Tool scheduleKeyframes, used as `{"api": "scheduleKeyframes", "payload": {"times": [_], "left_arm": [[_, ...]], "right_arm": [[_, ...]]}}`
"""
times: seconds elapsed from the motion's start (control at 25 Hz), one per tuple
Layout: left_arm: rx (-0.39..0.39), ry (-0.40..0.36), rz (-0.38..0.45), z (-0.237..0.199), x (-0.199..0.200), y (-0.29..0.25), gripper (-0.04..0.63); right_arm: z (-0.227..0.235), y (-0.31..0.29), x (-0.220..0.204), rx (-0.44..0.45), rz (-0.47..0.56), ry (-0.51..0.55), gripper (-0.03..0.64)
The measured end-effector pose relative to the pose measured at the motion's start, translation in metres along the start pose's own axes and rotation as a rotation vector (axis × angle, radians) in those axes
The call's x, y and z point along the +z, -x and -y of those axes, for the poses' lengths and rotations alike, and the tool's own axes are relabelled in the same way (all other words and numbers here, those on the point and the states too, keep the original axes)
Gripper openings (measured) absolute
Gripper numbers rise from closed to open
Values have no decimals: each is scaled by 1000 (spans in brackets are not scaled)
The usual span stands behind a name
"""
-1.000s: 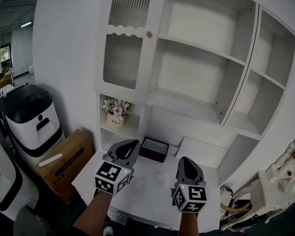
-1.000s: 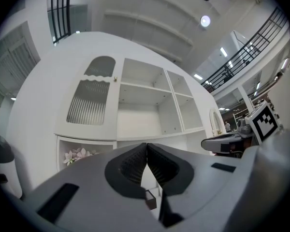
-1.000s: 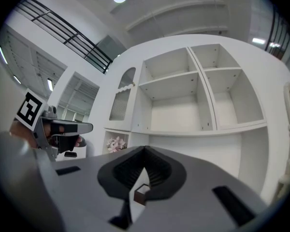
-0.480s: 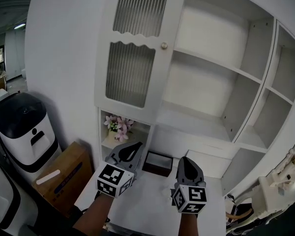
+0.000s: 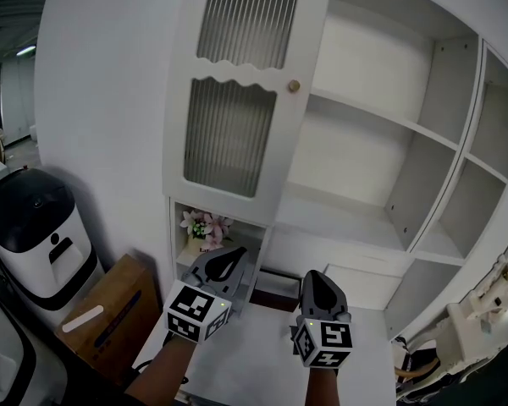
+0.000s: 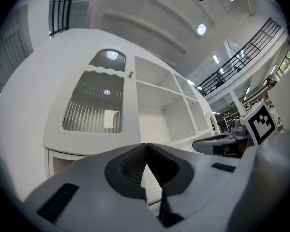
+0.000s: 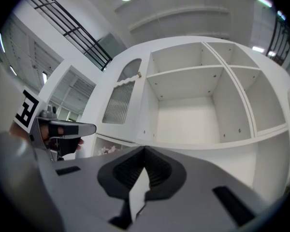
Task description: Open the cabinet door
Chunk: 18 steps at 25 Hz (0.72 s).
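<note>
Cabinet door (image 5: 241, 100) looms closer; left gripper (image 5: 230, 257), right gripper (image 5: 315, 279) advanced

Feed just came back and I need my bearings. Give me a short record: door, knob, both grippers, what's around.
door: cabinet door, ribbed glass panels, looks closed
knob: small round knob at the door's right edge, untouched
left: left gripper shut, holding nothing, low in front of the door
right: right gripper shut, holding nothing, beside the left one
around: open shelves right of the door; flowers in the niche below it
</note>
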<state>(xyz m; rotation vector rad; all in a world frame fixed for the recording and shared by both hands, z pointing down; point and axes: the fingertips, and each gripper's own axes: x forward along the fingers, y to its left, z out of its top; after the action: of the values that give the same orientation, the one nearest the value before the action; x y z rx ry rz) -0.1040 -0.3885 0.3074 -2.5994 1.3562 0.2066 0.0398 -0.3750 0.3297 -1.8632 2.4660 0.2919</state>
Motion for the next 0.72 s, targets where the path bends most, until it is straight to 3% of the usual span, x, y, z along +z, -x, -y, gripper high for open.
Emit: {"api": "scheduleKeyframes", "payload": {"times": [0.72], "left_arm": [[91,12,8,23,-4,-20,9]], "right_arm": [[32,-1,-7,75,-7,0,20]]}}
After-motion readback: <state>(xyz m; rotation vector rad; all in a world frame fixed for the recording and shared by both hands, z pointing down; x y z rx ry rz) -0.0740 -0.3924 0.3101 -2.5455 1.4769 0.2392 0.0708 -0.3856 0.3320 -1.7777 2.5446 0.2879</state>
